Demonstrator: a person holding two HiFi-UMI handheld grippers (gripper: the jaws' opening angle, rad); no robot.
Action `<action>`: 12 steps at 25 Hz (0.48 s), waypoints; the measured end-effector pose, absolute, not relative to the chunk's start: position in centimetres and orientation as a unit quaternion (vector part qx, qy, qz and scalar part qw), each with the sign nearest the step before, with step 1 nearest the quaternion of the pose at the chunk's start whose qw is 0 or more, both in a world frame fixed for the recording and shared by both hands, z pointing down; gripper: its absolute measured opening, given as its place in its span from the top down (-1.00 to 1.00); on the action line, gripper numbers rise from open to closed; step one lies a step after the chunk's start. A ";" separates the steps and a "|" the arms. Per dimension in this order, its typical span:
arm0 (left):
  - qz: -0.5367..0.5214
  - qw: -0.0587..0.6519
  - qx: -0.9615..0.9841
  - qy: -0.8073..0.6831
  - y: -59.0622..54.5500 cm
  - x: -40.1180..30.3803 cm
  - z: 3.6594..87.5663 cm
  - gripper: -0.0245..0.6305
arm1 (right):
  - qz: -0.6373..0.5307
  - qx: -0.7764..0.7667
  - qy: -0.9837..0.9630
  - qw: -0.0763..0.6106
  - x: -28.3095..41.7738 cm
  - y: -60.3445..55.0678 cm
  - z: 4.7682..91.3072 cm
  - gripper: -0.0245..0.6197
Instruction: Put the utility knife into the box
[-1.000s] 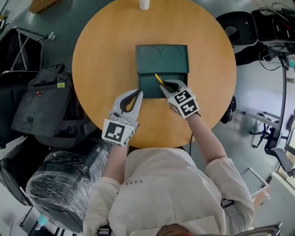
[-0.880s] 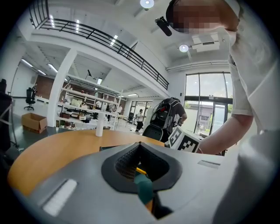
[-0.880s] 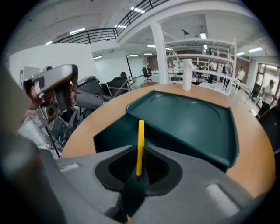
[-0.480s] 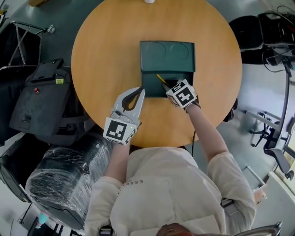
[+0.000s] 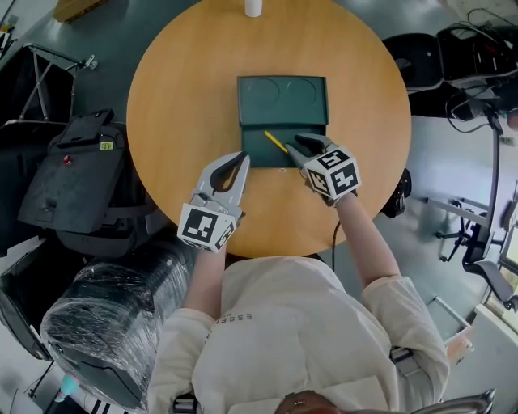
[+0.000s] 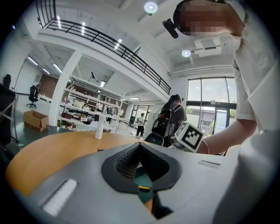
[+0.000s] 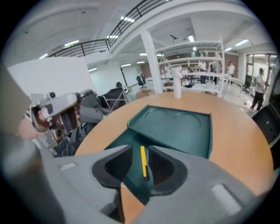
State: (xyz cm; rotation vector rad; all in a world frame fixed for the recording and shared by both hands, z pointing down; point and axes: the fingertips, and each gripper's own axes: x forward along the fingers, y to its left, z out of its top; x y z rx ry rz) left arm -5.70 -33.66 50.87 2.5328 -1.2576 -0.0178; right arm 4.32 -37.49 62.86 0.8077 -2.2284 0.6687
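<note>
Knife let go: my right gripper (image 5: 296,144) has drawn back from the box (image 5: 282,101), and its jaws have just been opening.
The yellow utility knife (image 5: 276,141) lies loose in the green box's near tray, in line with the wide jaws but not touched by them. My left gripper (image 5: 240,158) hovers over the wooden surface (image 5: 186,97) beside the box, jaws together and empty.

One round table (image 5: 178,97) carries one green box (image 5: 283,101) near its middle, one yellow utility knife (image 5: 276,141) inside that box, and one white cylinder (image 5: 253,7) at the far edge. Two grippers reach over the near edge: the left gripper (image 5: 245,156) and the right gripper (image 5: 295,144). One brown carton (image 5: 77,8) lies on the floor beyond the far-left edge.
</note>
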 end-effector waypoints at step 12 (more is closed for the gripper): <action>-0.044 0.057 0.896 -0.438 -29.4 -2.3 39.9 0.88 | 0.091 0.402 -0.901 0.136 8.0 -32.6 45.4 0.95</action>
